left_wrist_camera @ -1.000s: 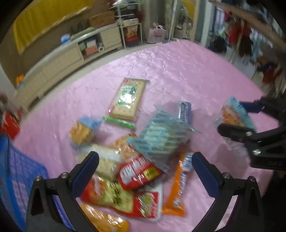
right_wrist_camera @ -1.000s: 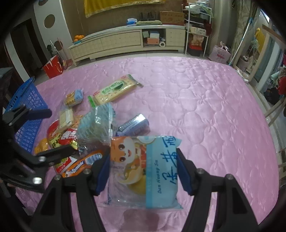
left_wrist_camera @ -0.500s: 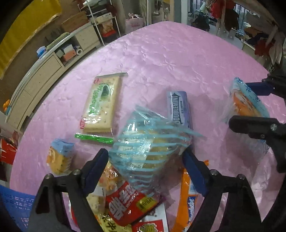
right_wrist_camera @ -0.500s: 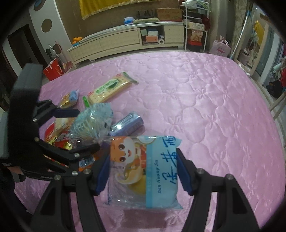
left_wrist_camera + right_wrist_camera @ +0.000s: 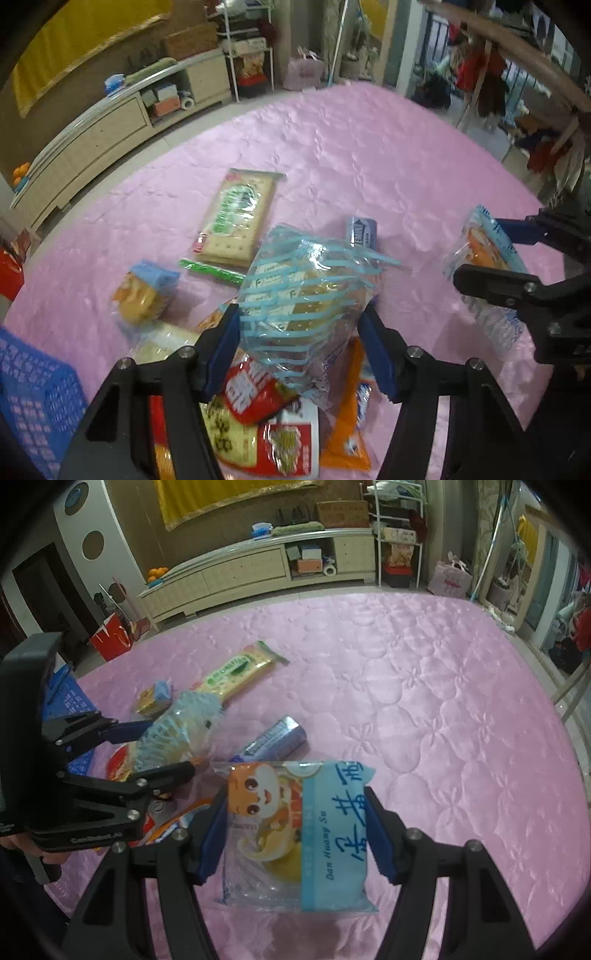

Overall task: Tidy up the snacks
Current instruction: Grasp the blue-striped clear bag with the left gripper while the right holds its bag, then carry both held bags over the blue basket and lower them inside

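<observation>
The left claw (image 5: 301, 352) grips a striped clear bag of biscuits (image 5: 306, 295) above a heap of snack packets (image 5: 266, 417) on the pink tabletop (image 5: 351, 155). The right claw (image 5: 293, 836) is closed on a blue-banded cake packet (image 5: 299, 834), held clear of the cloth. Only the left view shows the blue basket (image 5: 33, 398) beside the heap in full; the right view shows the long cracker pack (image 5: 236, 674) and a blue wrapped roll (image 5: 275, 740) lying apart.

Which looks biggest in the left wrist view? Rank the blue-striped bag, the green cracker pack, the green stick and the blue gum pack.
1. blue-striped bag, though held nearest the camera, which inflates it
2. green cracker pack
3. green stick and blue gum pack: too alike to rank
</observation>
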